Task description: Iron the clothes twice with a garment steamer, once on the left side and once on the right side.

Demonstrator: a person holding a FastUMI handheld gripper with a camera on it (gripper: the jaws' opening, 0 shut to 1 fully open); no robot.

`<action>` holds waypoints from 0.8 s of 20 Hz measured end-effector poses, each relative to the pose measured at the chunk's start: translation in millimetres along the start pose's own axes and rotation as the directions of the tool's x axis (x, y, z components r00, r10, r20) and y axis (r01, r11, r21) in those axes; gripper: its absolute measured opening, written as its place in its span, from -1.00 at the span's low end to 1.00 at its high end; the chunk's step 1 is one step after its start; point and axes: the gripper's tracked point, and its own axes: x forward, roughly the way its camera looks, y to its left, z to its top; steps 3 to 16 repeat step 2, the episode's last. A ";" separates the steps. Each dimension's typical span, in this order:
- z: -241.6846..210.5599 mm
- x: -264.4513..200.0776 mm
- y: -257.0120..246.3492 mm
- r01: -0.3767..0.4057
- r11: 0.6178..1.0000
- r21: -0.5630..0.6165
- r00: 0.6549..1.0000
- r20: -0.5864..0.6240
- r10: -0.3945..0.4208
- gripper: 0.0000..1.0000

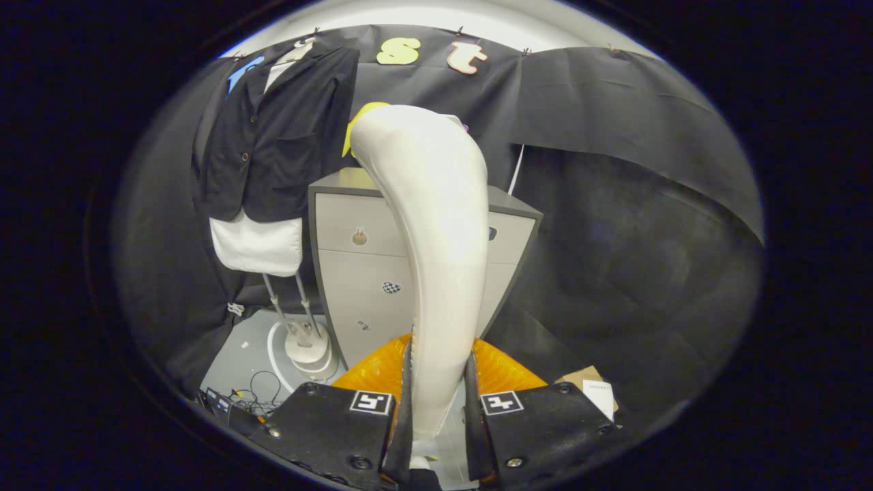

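A glossy cream-white plastic garment steamer [436, 225] is seen clamped between the fingers of the gripper [438, 402], with a yellow part at its top. A black buttoned jacket [279, 136] is hung over a white mannequin torso [258, 245]. A grey-topped beige drawer cabinet [361, 273] is marked with a small checkered sticker.

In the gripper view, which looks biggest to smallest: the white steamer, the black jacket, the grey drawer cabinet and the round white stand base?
1. Steamer, clamped between the fingers of the gripper, so nearness inflates it.
2-3. Jacket and drawer cabinet look alike; the steamer hides part of the cabinet.
4. Stand base, clearly smallest.
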 end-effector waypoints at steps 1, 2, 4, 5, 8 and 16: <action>1.9 1.8 -4.6 -0.013 1.000 0.002 1.000 0.000 0.013 -0.32; 2.5 4.2 -8.5 -0.023 1.000 0.002 1.000 0.002 0.023 -0.32; 2.5 4.2 -8.5 -0.023 1.000 0.002 1.000 0.002 0.023 -0.32; 2.5 4.2 -8.5 -0.023 1.000 0.002 1.000 0.002 0.023 -0.32; 2.5 4.2 -8.5 -0.023 1.000 0.002 1.000 0.002 0.023 -0.32; 2.5 4.2 -8.5 -0.023 1.000 0.002 1.000 0.002 0.023 -0.32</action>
